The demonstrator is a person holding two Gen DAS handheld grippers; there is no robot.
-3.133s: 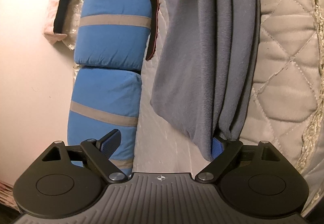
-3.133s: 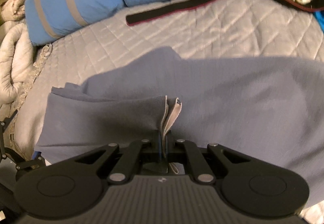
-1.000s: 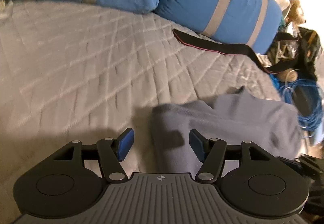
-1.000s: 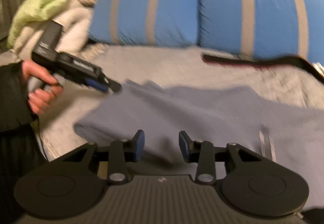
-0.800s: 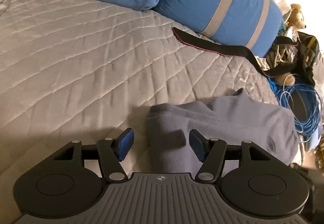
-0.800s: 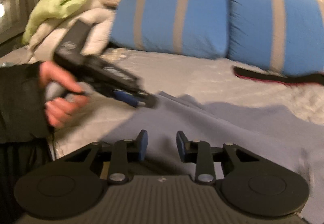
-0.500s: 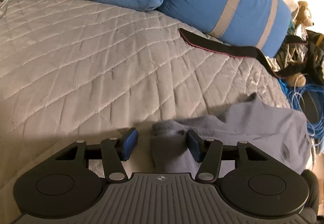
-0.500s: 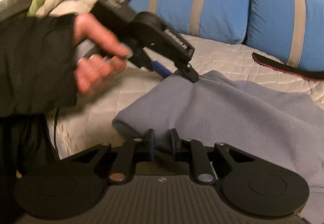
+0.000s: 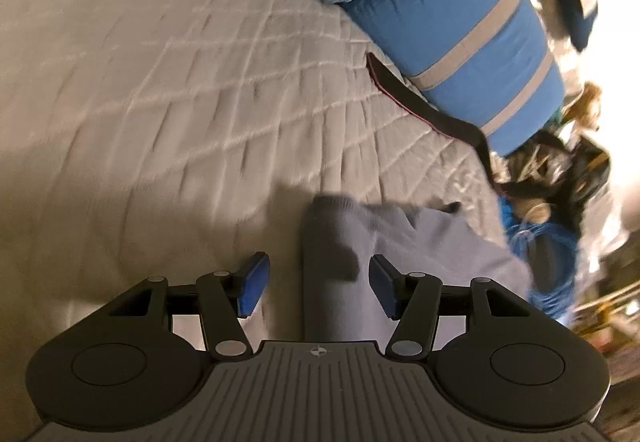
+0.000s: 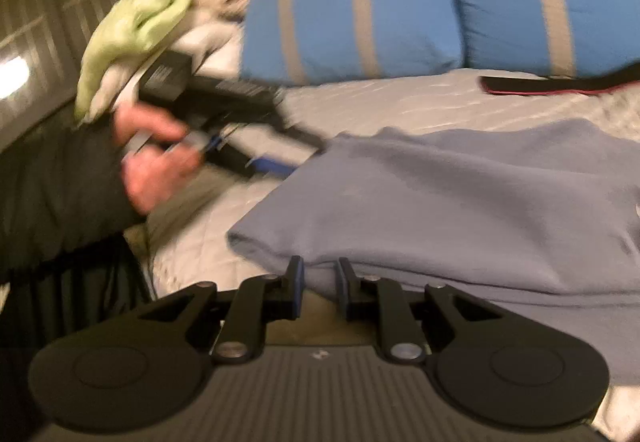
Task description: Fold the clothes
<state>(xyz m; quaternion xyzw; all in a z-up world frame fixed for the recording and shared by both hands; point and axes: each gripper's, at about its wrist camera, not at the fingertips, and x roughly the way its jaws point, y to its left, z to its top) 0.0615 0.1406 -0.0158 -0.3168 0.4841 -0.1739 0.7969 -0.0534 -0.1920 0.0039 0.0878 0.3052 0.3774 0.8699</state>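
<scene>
Grey-blue sweatshirt (image 9: 404, 242) lies folded on the quilted bedspread (image 9: 168, 90), low and right of centre in your left wrist view. One folded edge runs straight between the pads of your left gripper (image 9: 316, 286). Jaws stand apart there, neither blue pad (image 9: 253, 284) touching the cloth, so nothing is gripped. Blue striped pillows (image 9: 460, 26) sit along the far side of the bed, with a black strap (image 9: 424, 110) lying just in front of them. Blue cable coil (image 9: 548, 258) is off the bed edge at right, next to dark clutter too blurred to name.

Right wrist view: sweatshirt (image 10: 460, 198) spreads across the bed from centre to right, its near folded edge right at your right gripper (image 10: 320, 278). Those jaws are narrow but opening; the cloth edge sits at the gap, pads not pressing it. Your left hand (image 10: 152, 158), in a dark sleeve (image 10: 56, 186), holds the other gripper with its tip at the sweatshirt's far left corner. Light green cloth (image 10: 152, 14) tops a pile behind; same pillows (image 10: 420, 6) and strap (image 10: 552, 84) at back.
</scene>
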